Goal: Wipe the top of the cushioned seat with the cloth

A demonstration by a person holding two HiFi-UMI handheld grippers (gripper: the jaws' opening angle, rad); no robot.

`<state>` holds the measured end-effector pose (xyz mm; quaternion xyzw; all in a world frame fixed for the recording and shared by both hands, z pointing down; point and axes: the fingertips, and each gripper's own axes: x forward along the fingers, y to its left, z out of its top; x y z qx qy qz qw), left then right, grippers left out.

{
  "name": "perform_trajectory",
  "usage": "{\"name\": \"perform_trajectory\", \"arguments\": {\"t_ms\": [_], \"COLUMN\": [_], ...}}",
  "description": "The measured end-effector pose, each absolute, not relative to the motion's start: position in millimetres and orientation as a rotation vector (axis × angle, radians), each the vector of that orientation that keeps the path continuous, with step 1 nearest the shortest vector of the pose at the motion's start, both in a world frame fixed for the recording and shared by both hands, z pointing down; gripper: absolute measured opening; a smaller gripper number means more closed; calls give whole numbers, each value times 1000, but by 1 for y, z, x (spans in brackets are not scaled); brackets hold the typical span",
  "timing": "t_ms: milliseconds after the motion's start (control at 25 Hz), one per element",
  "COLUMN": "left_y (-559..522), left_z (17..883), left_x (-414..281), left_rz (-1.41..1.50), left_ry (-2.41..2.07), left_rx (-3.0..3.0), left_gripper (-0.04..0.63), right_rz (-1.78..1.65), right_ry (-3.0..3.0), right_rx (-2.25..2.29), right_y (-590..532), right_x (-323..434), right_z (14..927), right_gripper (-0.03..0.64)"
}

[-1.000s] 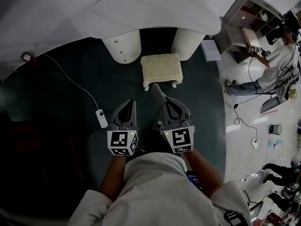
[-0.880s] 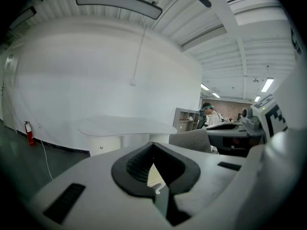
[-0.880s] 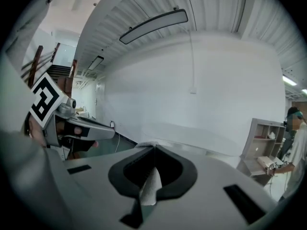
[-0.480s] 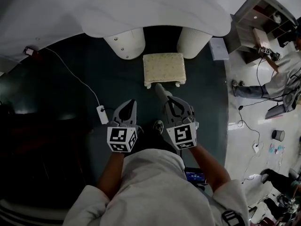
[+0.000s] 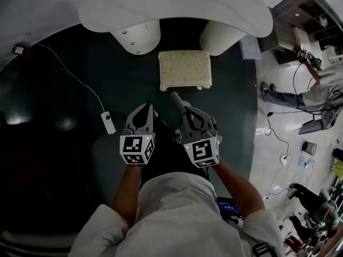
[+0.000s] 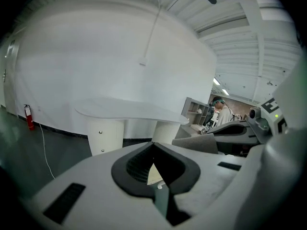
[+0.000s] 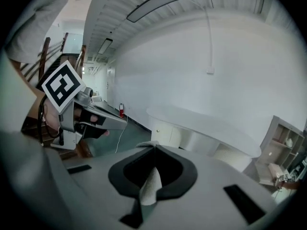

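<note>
1. Judging by how things lie, the wiping has not begun. The cloth [image 5: 176, 99] is in hand but in the air, short of the seat [image 5: 185, 69] and not touching it.
2. The one step that looks done is picking up the cloth. What is left is to bring it down onto the seat top and pass it across the cushion.
3. The right hand-held gripper [image 5: 185, 113] is clenched on the cloth. In the right gripper view a pale strip of the cloth [image 7: 149, 186] is pinched between the closed jaws.
4. The left hand-held gripper [image 5: 146, 110] has its jaws pressed together with nothing between them. It hangs beside the right one, farther from the seat.
5. The seat stands on the dark floor [image 5: 64, 100], just in front of the two pedestals of the white table [image 5: 177, 9]. It lies between them and the person.
6. The seat top is a pale rectangle facing up. Its long axis runs left to right in the head view, about parallel to the table's near edge.
7. The cloth sticks out forward from the right jaw tips as a narrow strip. Its long axis follows the gripper's own line, and its free end points at the seat's near edge, toward the left corner.
</note>
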<state>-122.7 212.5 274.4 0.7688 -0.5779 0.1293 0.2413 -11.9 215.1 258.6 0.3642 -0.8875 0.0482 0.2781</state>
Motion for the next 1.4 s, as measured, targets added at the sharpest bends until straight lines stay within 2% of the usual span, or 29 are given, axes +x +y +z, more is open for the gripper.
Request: {"name": "perform_trajectory", "arguments": {"t_ms": [640, 1040, 1400], "left_y": [129, 85, 80], "left_z": [416, 498, 563], "left_x": [-238, -230, -227], "left_rz": [418, 477, 516], "left_ry": [-1555, -1389, -1389], "left_rx": [1922, 1941, 1861], "left_gripper": [14, 14, 14], "right_rz": [230, 288, 475], "right_ry": [-2210, -2170, -2213], "right_rx": [827, 847, 874], "right_y": [147, 90, 77], "right_x": [-90, -114, -125], "right_z": [403, 468, 538], "right_gripper": [14, 14, 14]}}
